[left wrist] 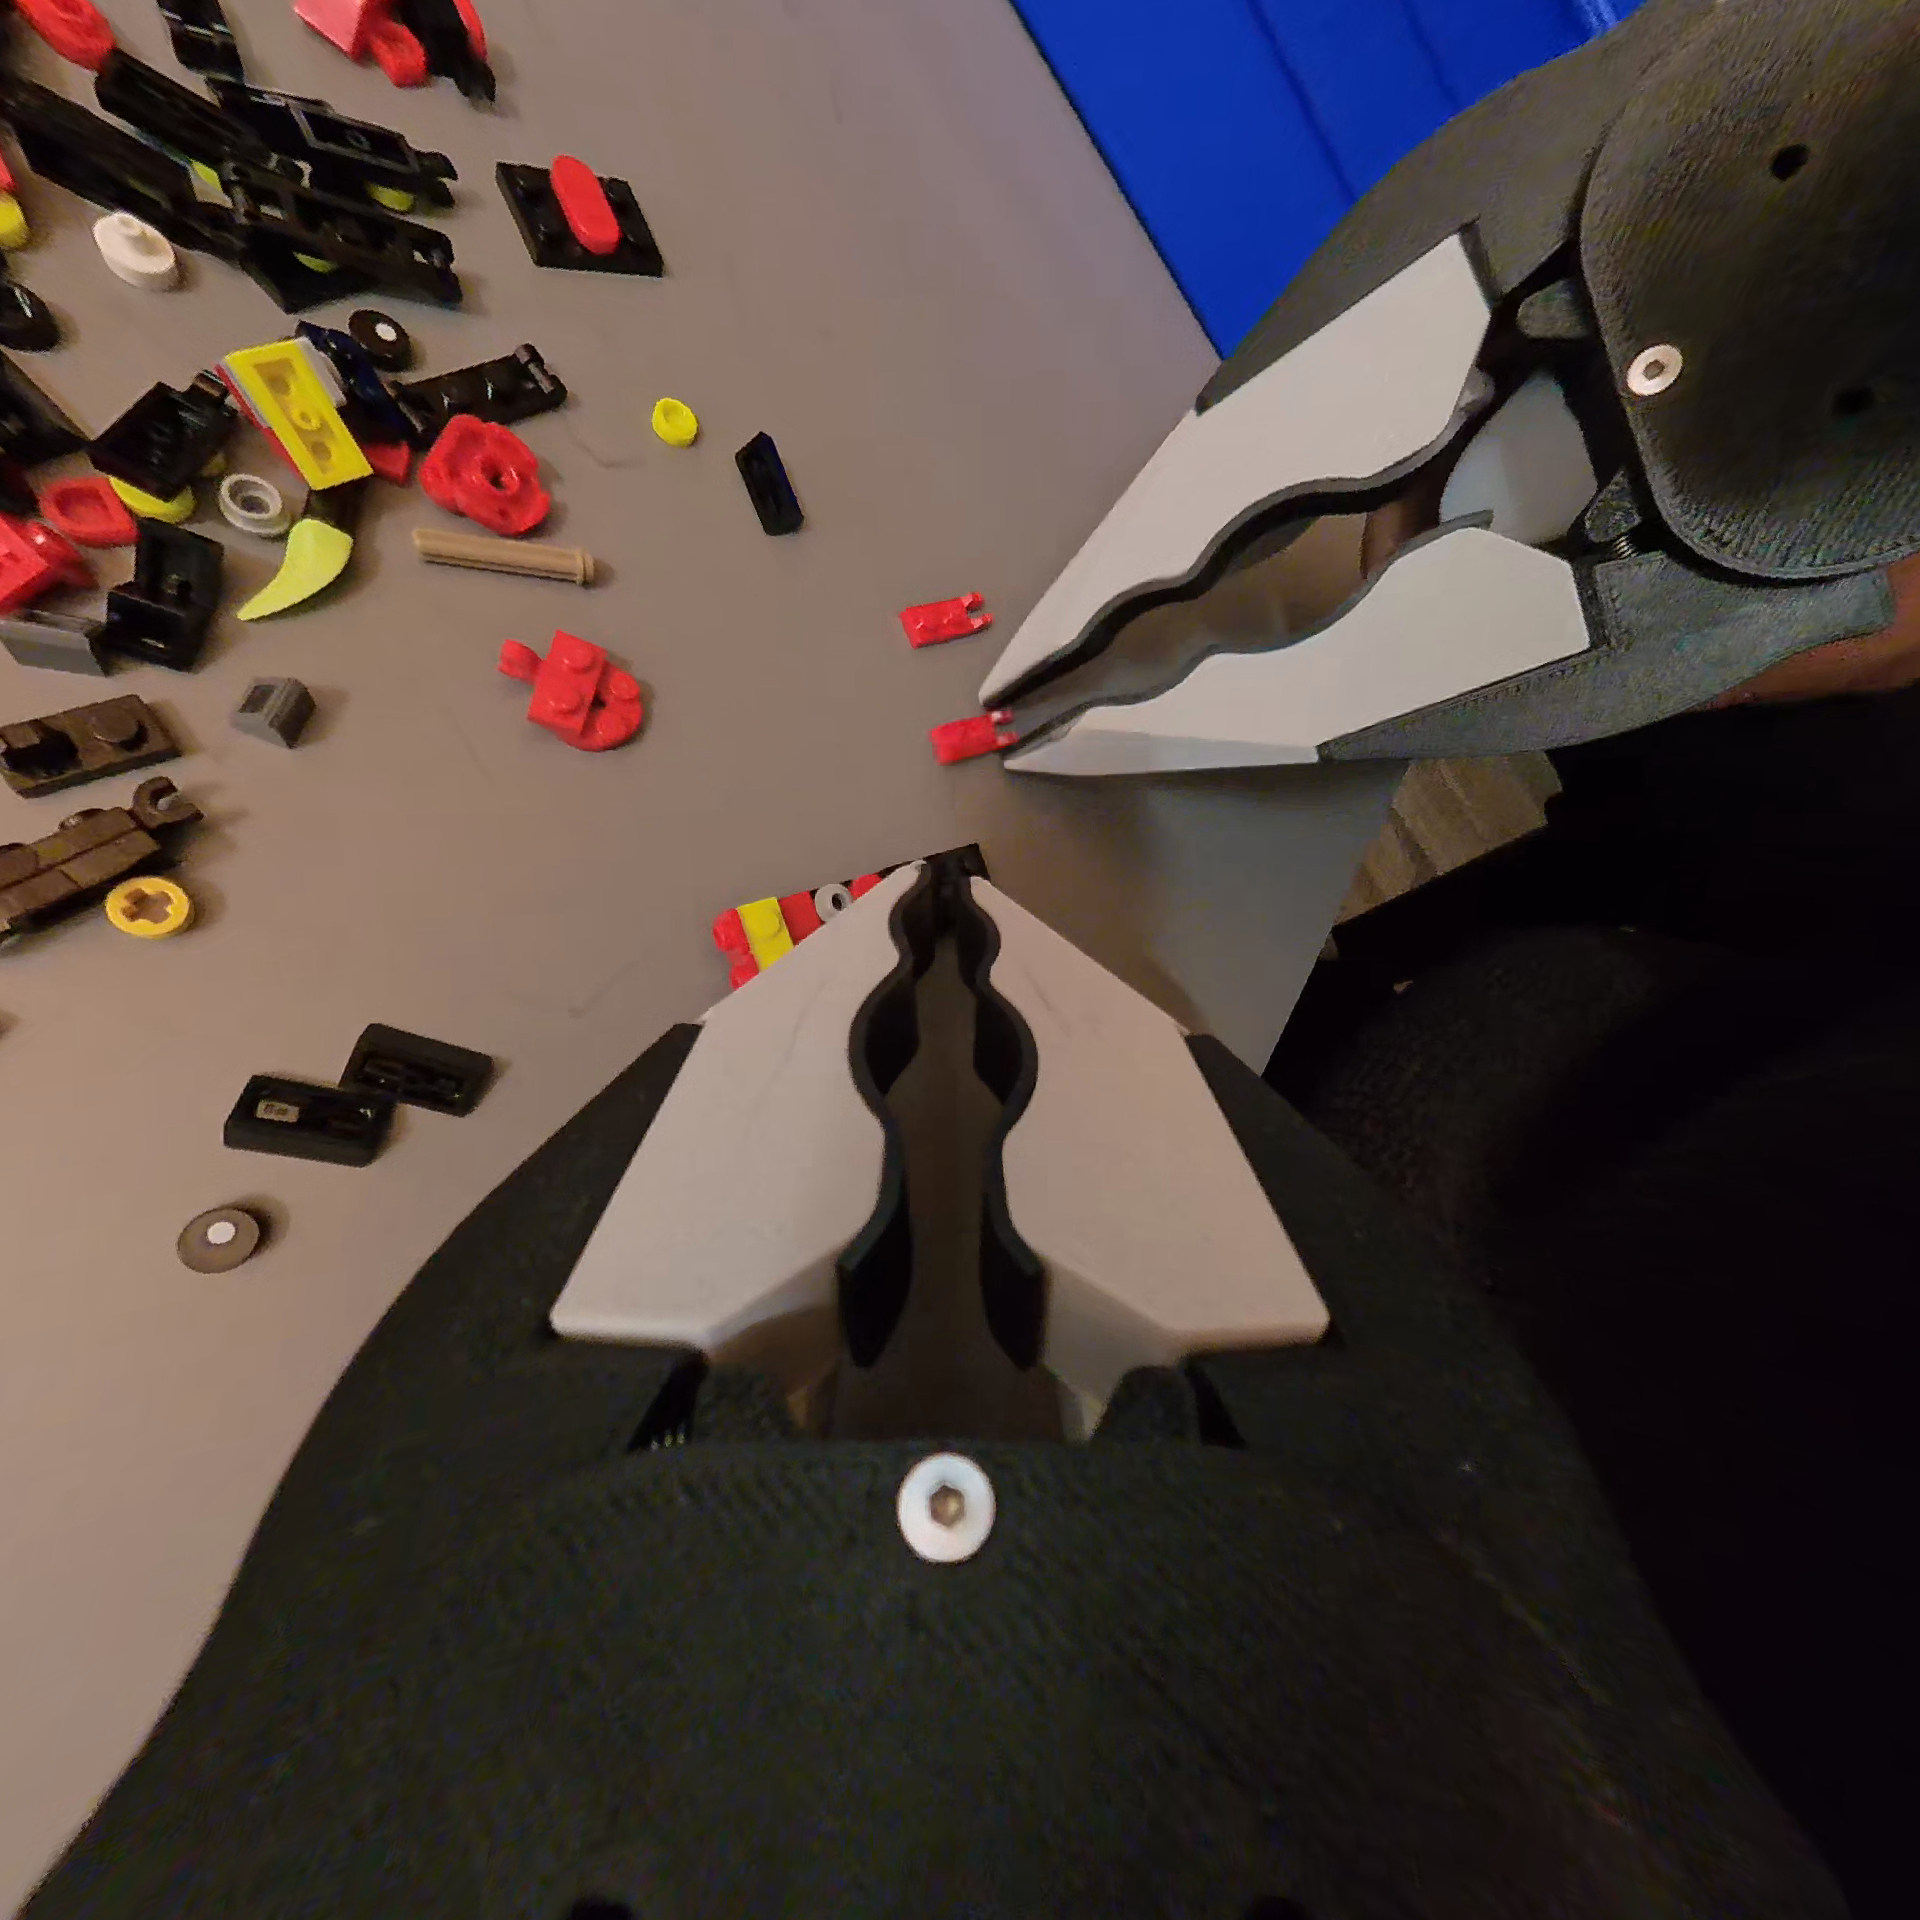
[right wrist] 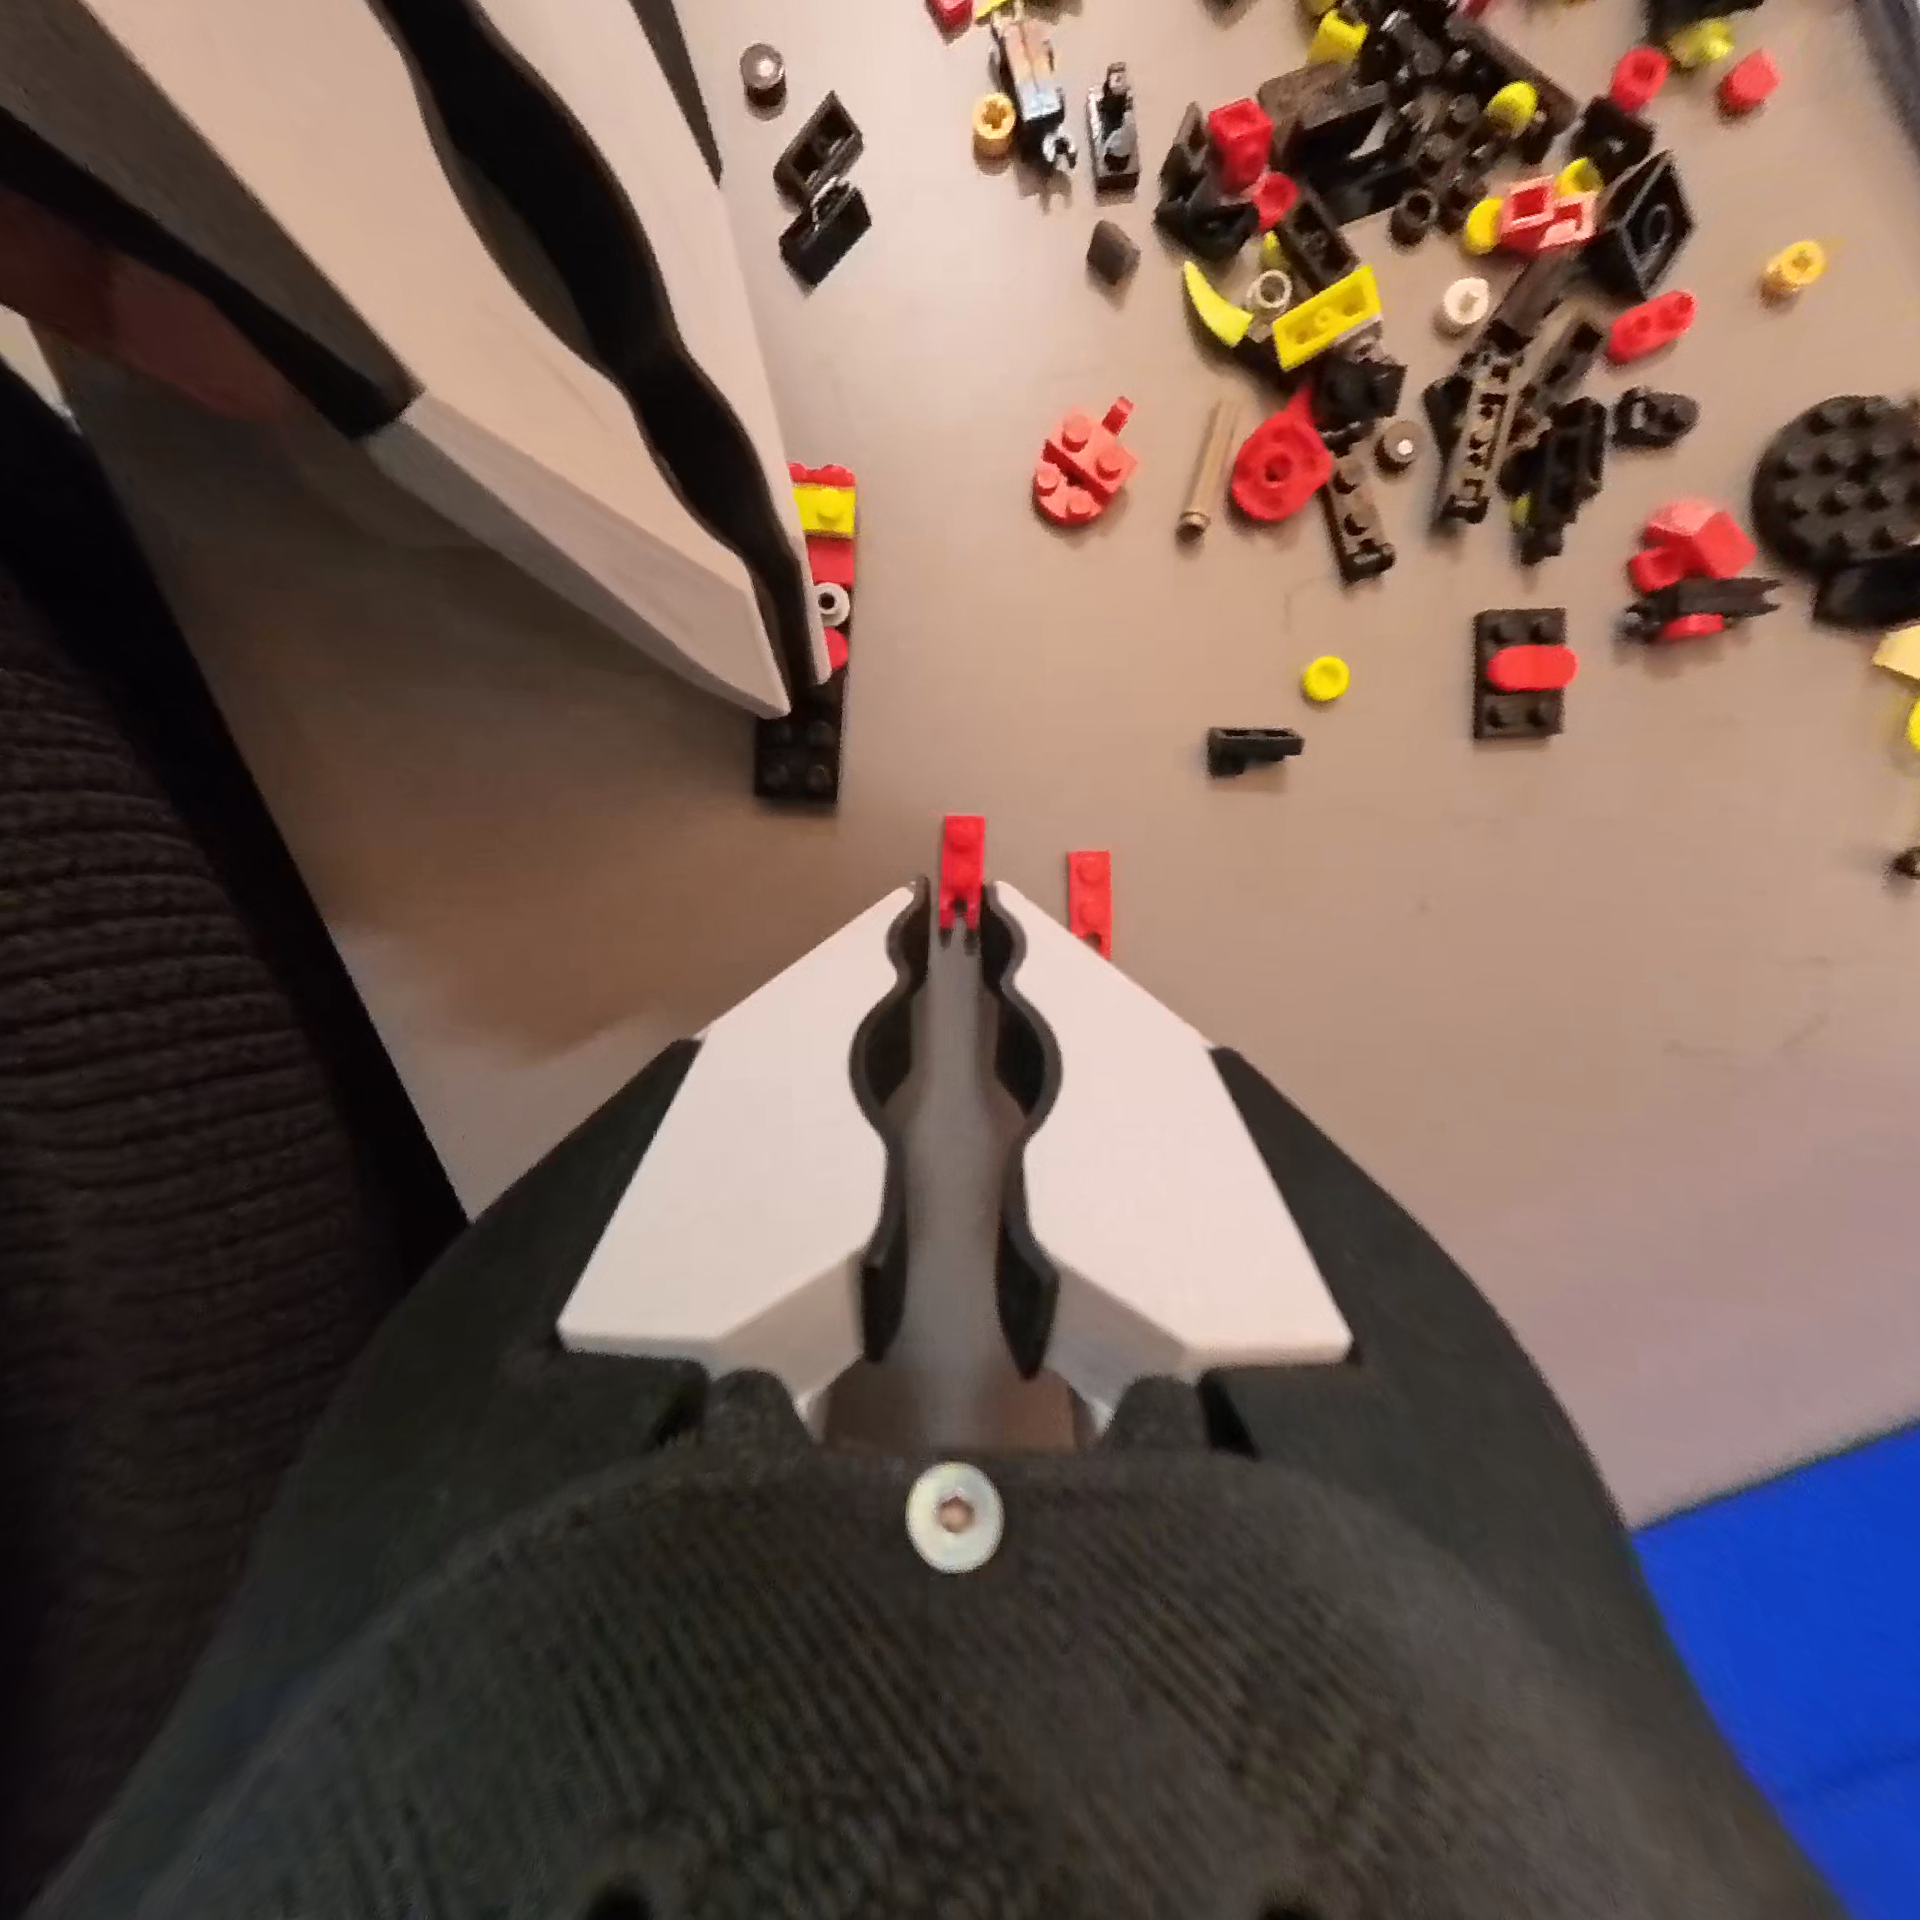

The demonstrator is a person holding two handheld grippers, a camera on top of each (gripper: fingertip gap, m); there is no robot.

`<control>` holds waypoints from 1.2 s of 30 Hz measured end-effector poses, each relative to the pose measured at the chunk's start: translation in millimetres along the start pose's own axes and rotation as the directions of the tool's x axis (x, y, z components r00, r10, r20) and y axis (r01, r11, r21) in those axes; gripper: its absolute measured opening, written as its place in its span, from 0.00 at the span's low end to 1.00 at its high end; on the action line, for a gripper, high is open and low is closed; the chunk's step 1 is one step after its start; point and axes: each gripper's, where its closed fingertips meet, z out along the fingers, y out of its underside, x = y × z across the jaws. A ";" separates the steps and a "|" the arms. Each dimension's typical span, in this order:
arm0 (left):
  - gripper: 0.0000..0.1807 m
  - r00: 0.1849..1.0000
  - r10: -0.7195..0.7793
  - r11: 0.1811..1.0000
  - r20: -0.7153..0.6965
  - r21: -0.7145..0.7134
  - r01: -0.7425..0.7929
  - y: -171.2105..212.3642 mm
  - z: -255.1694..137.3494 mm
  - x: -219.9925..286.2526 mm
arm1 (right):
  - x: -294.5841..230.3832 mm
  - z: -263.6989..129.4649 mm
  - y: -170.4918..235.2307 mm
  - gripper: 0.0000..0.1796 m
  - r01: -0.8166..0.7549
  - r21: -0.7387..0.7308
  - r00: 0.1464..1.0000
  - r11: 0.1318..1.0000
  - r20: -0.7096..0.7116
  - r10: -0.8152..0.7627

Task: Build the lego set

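My left gripper (left wrist: 951, 864) is shut on a small red, yellow and black assembly (left wrist: 779, 927), low over the grey table. In the right wrist view the left gripper (right wrist: 805, 694) reaches in from the upper left, and the assembly (right wrist: 826, 520) lies under its tips with a black plate end (right wrist: 798, 767) sticking out. My right gripper (right wrist: 961, 902) is shut on a small red clip plate (right wrist: 962, 847), gripped by its clip end, close to the assembly. The right gripper (left wrist: 1003, 730) and its red plate (left wrist: 961, 740) also show in the left wrist view. A second red clip plate (right wrist: 1088, 896) lies beside it.
Loose black, red and yellow bricks (right wrist: 1455, 312) are scattered across the far table, also in the left wrist view (left wrist: 260, 364). A black round plate (right wrist: 1839, 488) sits at the right edge. A blue surface (left wrist: 1247, 135) borders the table edge (left wrist: 1195, 343). Dark clothing lies at the near side. About 4 cm separates my left fingertips from my right.
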 end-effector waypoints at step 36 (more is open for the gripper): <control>0.01 0.999 -0.027 0.999 -0.040 0.022 0.028 -3.1 -8.1 -1.3 | -2.1 -3.0 -19.8 0.03 -0.011 0.212 1.000 0.977 0.008 0.009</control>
